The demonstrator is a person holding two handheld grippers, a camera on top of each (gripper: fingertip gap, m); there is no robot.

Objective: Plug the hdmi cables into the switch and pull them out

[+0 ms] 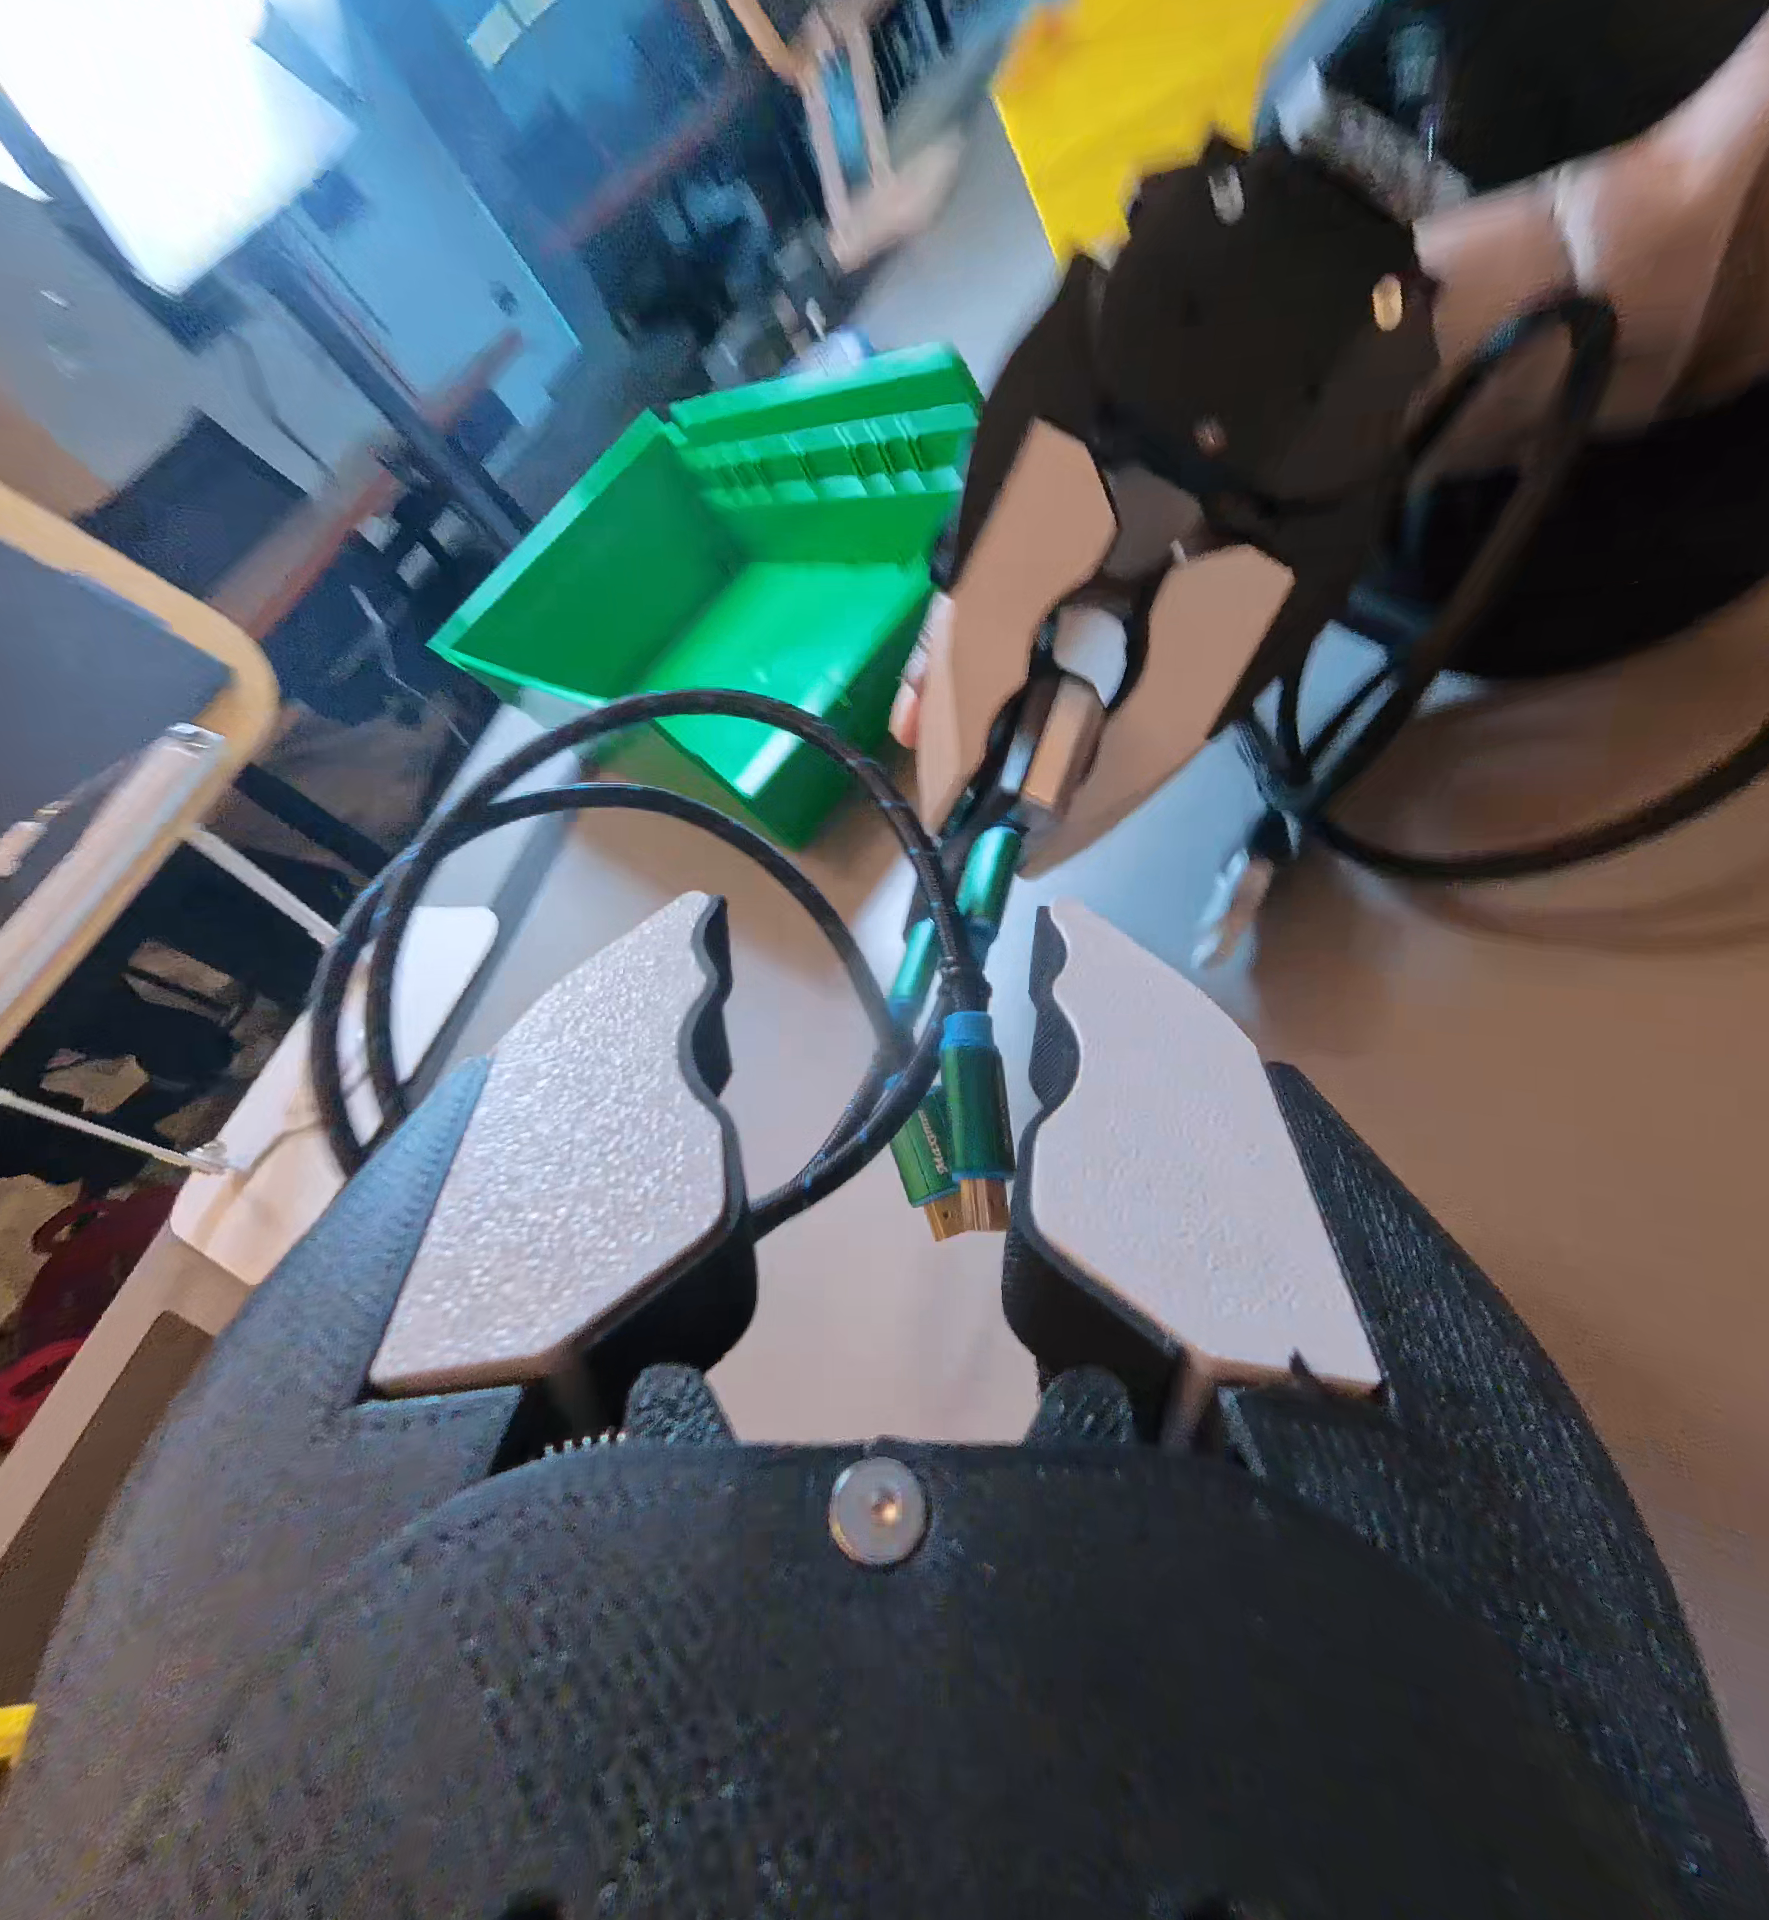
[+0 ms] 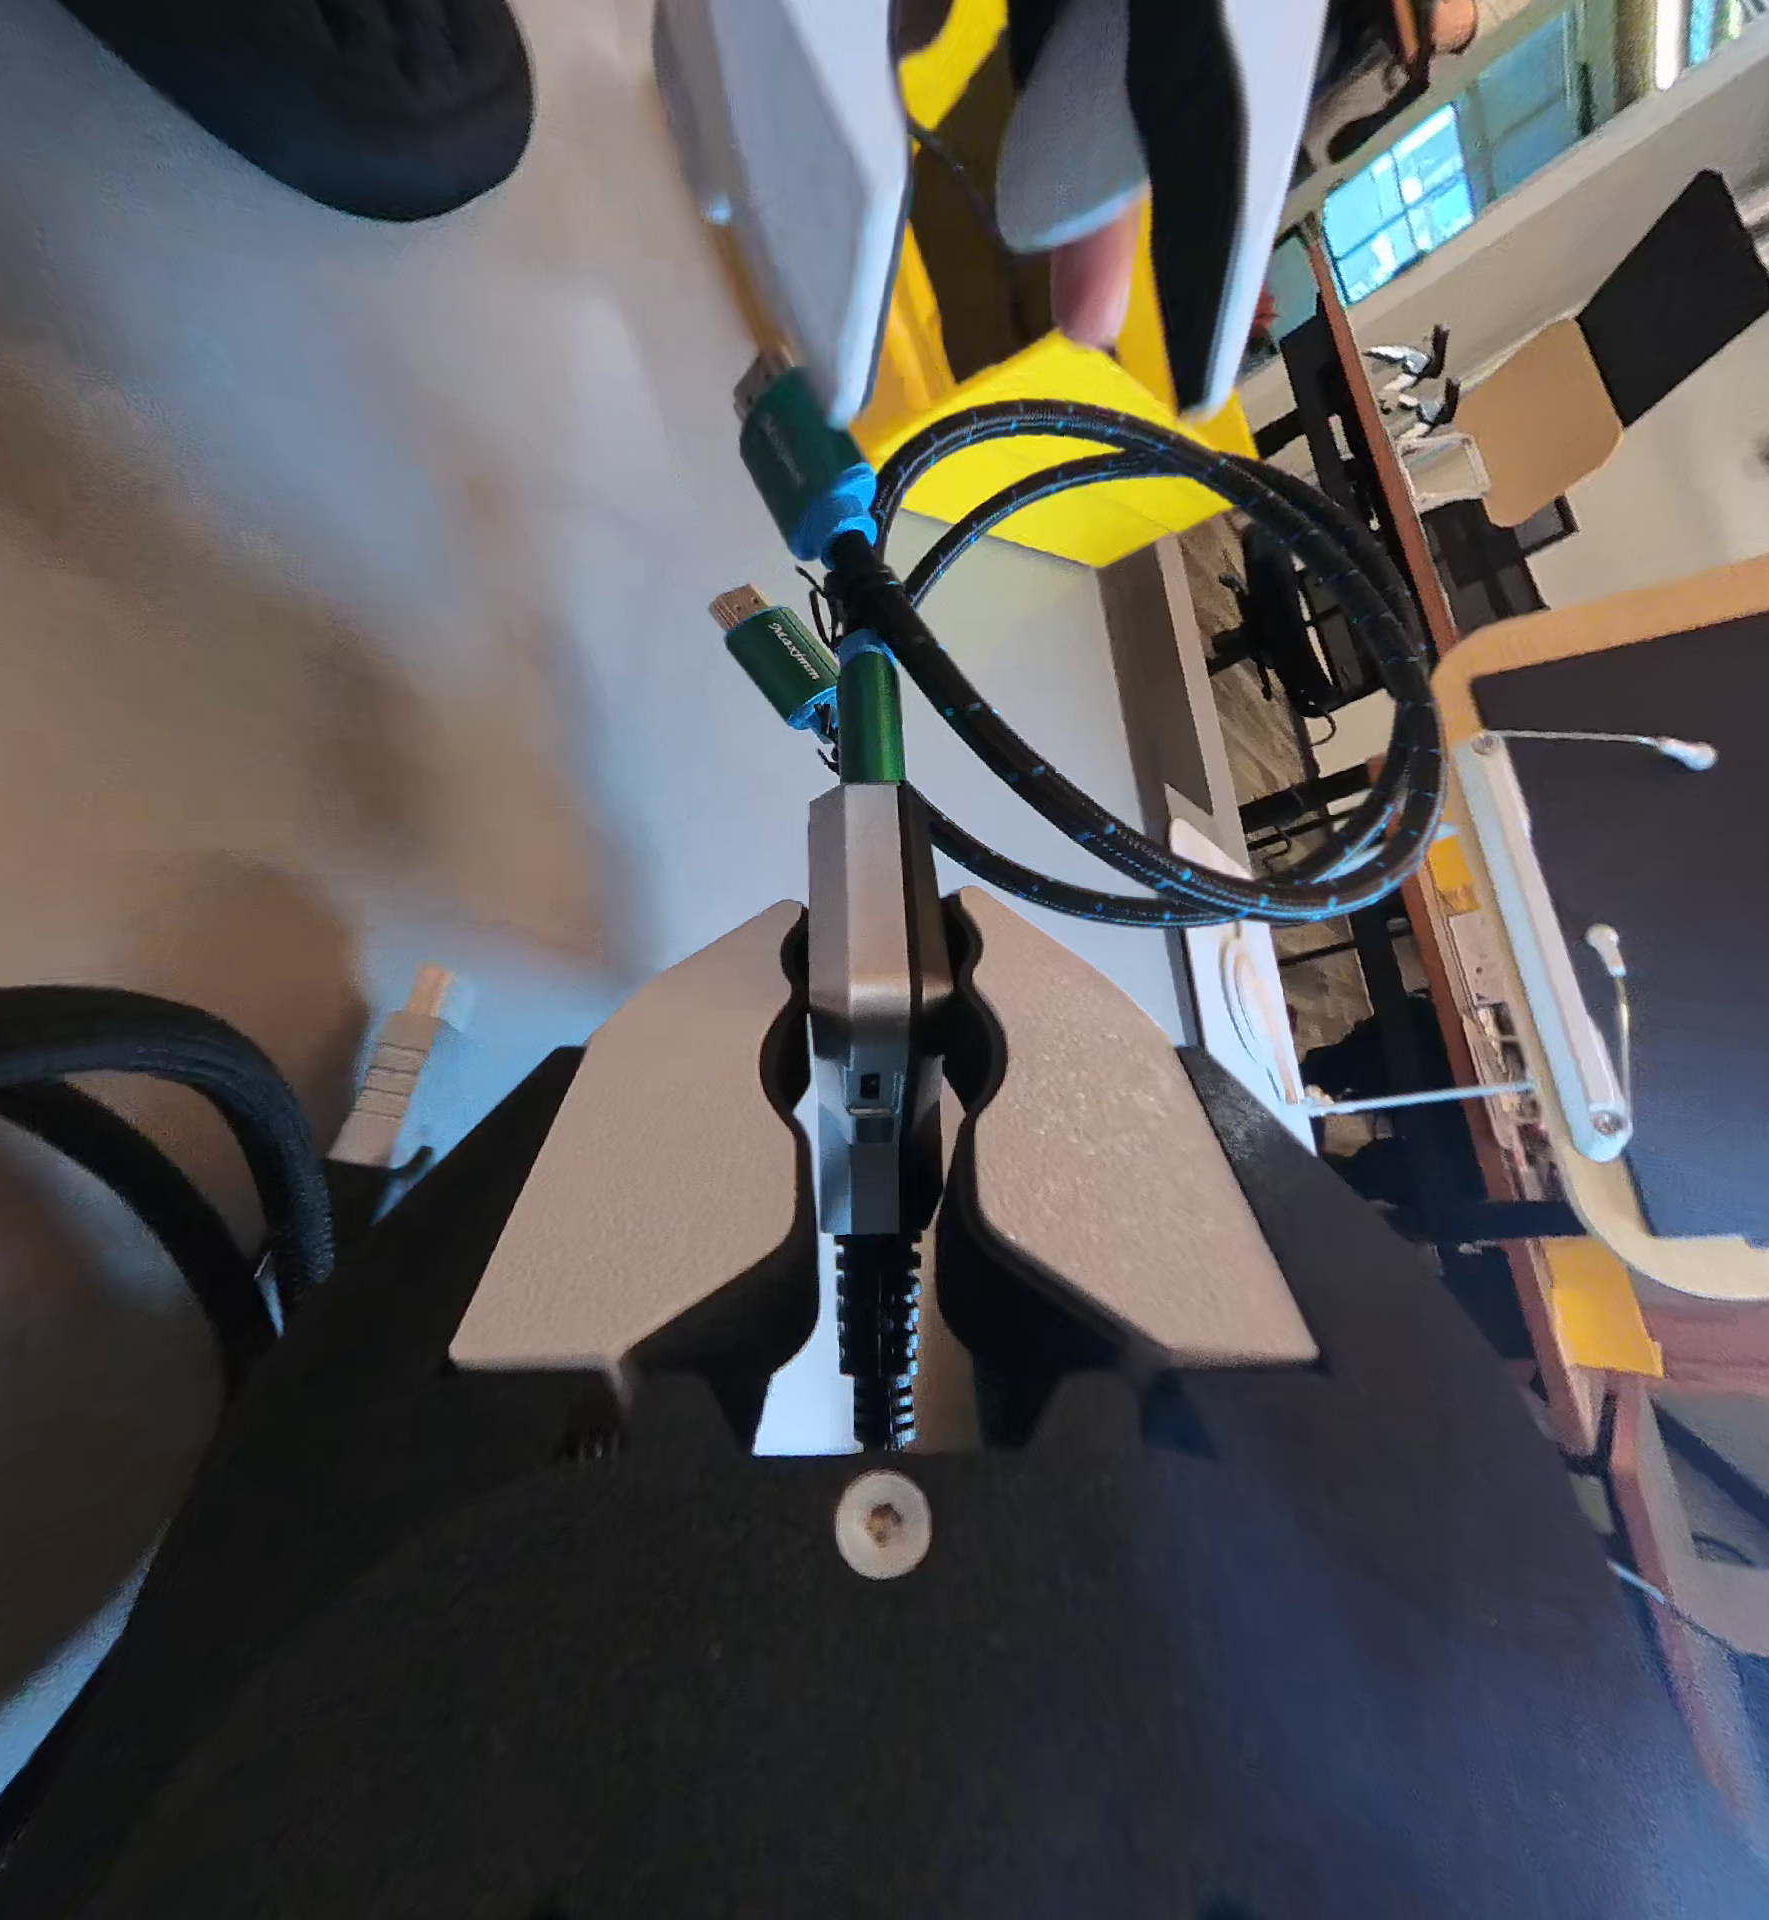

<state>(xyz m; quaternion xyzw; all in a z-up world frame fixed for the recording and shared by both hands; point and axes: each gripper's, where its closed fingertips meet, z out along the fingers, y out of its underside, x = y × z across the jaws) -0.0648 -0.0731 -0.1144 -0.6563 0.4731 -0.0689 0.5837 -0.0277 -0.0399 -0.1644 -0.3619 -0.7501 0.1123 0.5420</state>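
Switch (image 2: 864,997) in right tool (image 2: 875,935)

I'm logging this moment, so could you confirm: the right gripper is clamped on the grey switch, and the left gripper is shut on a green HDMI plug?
Not quite. The right gripper is indeed clamped on the grey switch, but the left gripper is open: in the left wrist view its fingers stand apart, with the green HDMI plug lying loose between them, ungripped.

A pale table (image 1: 1482,1143) carries a green bin (image 1: 714,613), seemingly touching.
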